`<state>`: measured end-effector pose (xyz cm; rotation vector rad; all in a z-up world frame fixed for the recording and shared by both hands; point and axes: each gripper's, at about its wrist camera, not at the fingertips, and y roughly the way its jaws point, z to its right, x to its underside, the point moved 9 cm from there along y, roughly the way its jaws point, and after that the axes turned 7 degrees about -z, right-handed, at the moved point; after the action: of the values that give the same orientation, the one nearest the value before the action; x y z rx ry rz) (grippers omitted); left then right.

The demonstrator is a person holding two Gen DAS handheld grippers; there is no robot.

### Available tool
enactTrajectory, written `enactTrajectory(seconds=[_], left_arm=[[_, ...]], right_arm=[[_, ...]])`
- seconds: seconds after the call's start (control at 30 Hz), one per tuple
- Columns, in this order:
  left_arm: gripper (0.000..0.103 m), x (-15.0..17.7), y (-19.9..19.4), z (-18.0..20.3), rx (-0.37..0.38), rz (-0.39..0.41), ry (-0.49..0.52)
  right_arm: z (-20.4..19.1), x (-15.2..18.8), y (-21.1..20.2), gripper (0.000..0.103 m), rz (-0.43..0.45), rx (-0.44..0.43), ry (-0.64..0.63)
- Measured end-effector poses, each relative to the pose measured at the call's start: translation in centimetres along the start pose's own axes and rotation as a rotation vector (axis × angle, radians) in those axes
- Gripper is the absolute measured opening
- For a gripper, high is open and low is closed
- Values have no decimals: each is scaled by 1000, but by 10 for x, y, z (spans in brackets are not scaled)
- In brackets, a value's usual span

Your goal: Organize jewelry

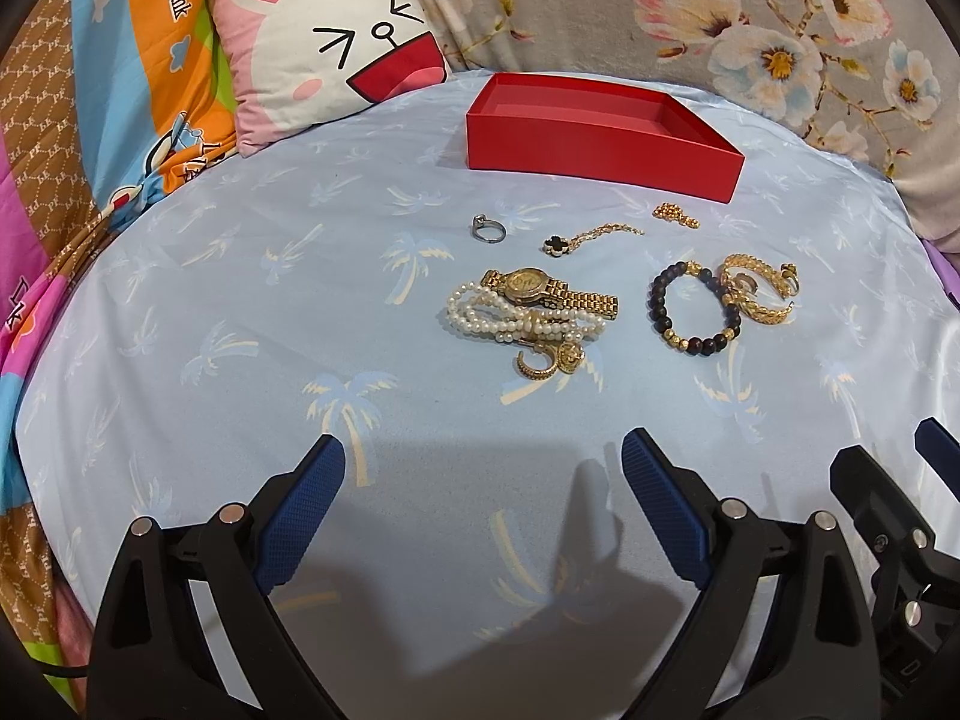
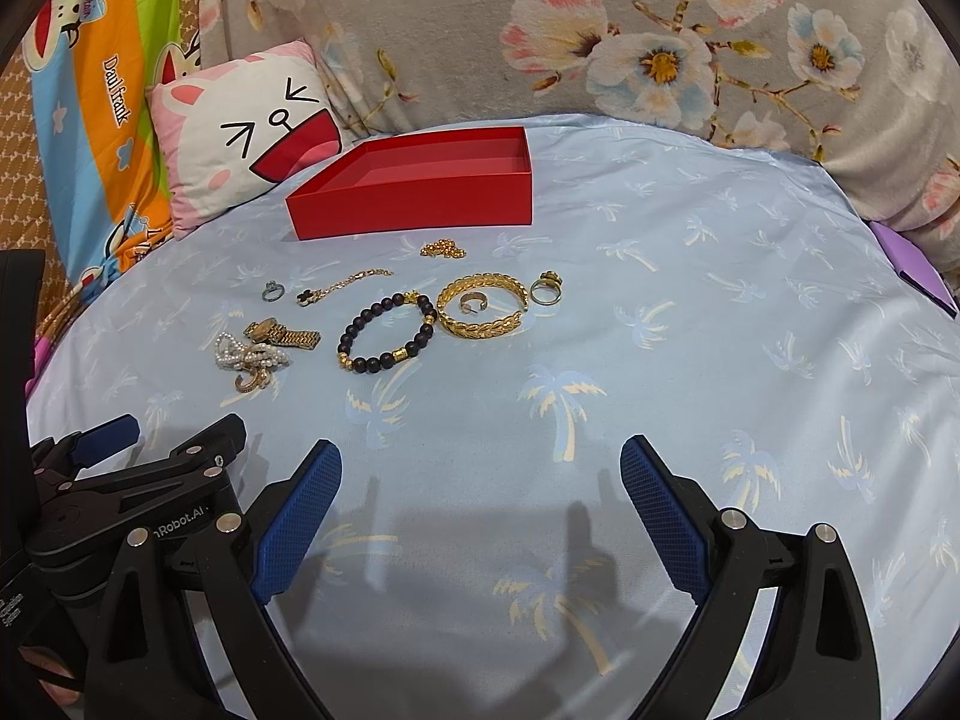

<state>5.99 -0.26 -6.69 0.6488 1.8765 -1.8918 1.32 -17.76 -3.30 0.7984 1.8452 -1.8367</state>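
An empty red box sits at the back of the blue palm-print sheet. In front of it lie a silver ring, a black clover chain, a gold watch, a pearl strand, a dark bead bracelet, a gold bangle and a gold ring. My left gripper and right gripper hover open near the sheet's front, both empty.
A cartoon cat pillow leans at the back left beside a striped blanket. A floral cushion lines the back. Small gold beads lie before the box. Bare sheet spreads to the right.
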Motion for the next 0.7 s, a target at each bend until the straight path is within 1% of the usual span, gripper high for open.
enactTrajectory(seconds=[0.7], left_arm=[[91,-4,-6,-1,0,4,3]], right_arm=[[1,0,0,92,-1,0,1]])
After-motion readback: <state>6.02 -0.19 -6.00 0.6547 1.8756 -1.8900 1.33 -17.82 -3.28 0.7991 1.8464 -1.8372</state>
